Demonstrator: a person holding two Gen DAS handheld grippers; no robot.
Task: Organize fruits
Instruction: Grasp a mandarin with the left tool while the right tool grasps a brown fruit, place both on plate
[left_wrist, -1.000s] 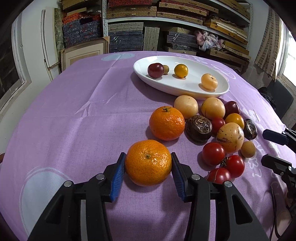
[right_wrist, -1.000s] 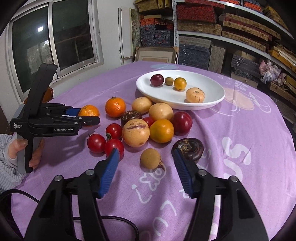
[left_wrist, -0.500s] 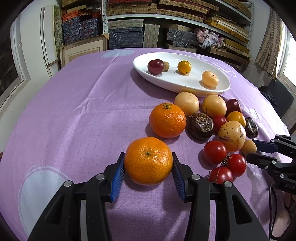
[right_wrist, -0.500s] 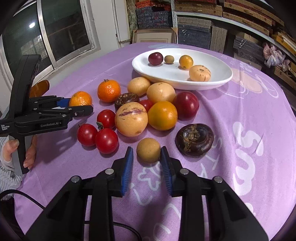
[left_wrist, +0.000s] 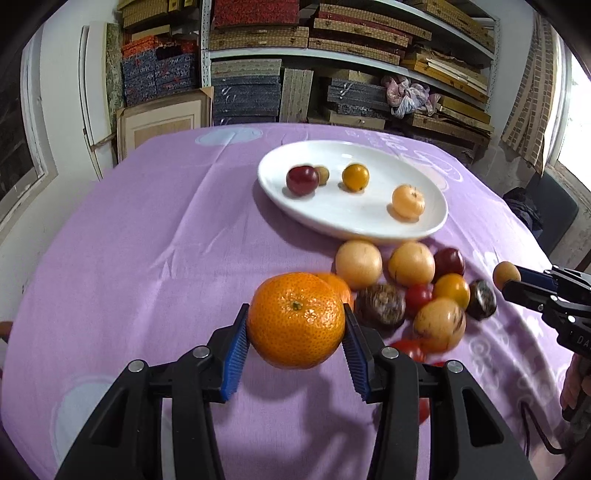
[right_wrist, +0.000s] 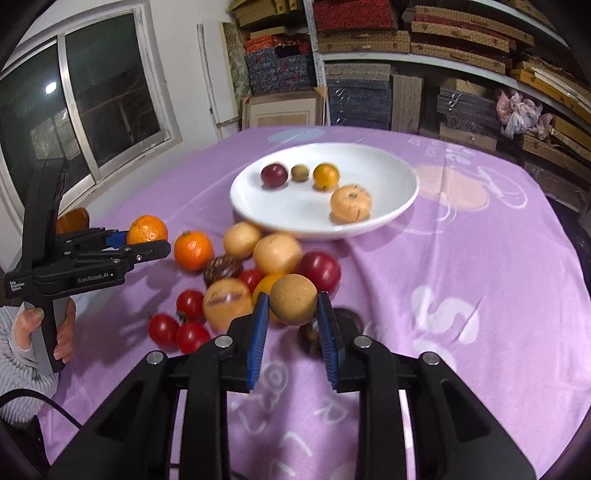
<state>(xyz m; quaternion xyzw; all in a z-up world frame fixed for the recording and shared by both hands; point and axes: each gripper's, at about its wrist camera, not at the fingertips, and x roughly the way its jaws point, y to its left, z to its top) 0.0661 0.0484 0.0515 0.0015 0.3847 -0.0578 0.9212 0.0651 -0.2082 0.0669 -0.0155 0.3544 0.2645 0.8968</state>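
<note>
Nearest in each wrist view is a loaded tool: the left gripper (left_wrist: 295, 345) has its blue pads pressed on either side of an orange (left_wrist: 296, 320), and the right gripper (right_wrist: 291, 325), whose jaws have just been closing, is clamped narrow on a small round tan fruit (right_wrist: 293, 299). Both fruits appear clear of the purple tablecloth (left_wrist: 155, 236), so the step in hand looks like the carry from pile to plate. Just beyond the grippers lies the loose heap: a second orange (right_wrist: 193, 250), red tomatoes (right_wrist: 190, 303), pale yellow-tan fruits (left_wrist: 358, 264), a dark red plum (right_wrist: 320, 270) and dark brown wrinkled ones (left_wrist: 380, 305), many touching one another. Farther back sits the white plate (left_wrist: 354, 221), holding four pieces well apart: a dark red plum, a small greenish-brown fruit beside it, a yellow-orange one and a pale orange one. The next move calls for reaching over the heap without knocking it and setting each fruit on bare plate.
</note>
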